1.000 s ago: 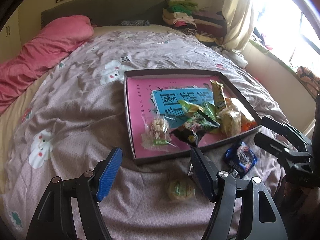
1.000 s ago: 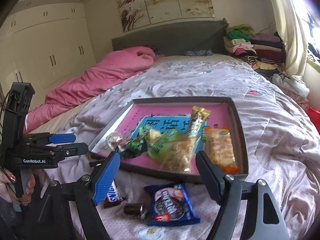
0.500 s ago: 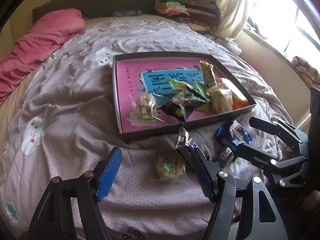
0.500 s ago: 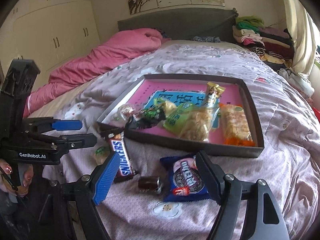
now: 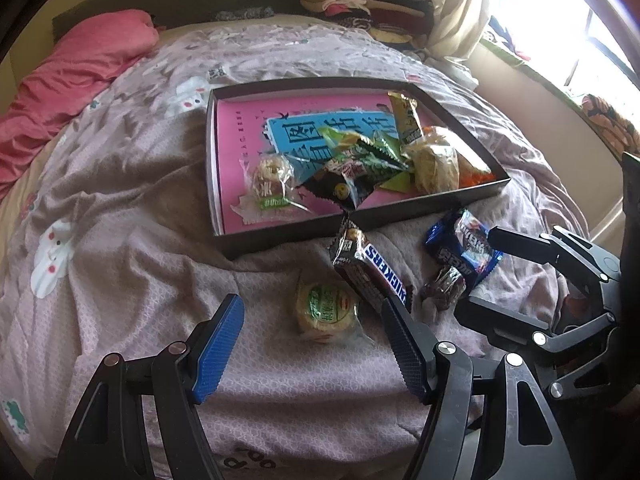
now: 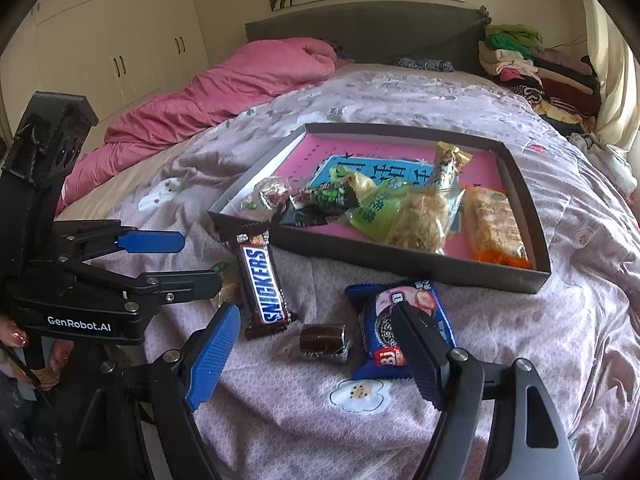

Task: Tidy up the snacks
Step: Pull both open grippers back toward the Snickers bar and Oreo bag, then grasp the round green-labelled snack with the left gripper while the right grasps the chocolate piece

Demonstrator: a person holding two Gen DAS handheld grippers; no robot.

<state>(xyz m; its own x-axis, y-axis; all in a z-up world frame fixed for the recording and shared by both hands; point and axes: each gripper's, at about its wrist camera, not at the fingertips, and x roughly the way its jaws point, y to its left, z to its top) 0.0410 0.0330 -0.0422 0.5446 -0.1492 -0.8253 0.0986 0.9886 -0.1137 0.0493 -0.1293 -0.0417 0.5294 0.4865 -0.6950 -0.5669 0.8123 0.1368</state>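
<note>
Snacks are split right now: a pile of crinkly plastic-wrapped ones already sits in the shallow dark cardboard box with the pink liner (image 5: 280, 236), and four more lie loose on the mauve patterned quilt (image 5: 120, 240) just in front of it. So I'd say I'm somewhere mid-task, lining up the next pick.

My left gripper (image 5: 312, 344) is wide open with nothing in it, hovering right over the round rice cake in clear wrap with a green label (image 5: 326, 310). Looks like the obvious target. It's a puffy disc in slippery film, so I'd come down straight and squeeze gently.

My right gripper (image 6: 316, 344) is also spread wide and empty, framing the small dark brown candy in glossy clear wrap (image 6: 324, 342). Beside it are the flat brown Snickers bar (image 6: 262, 288), one end touching the box wall, and the blue foil cookie packet (image 6: 400, 320), soft and pillowy.
</note>
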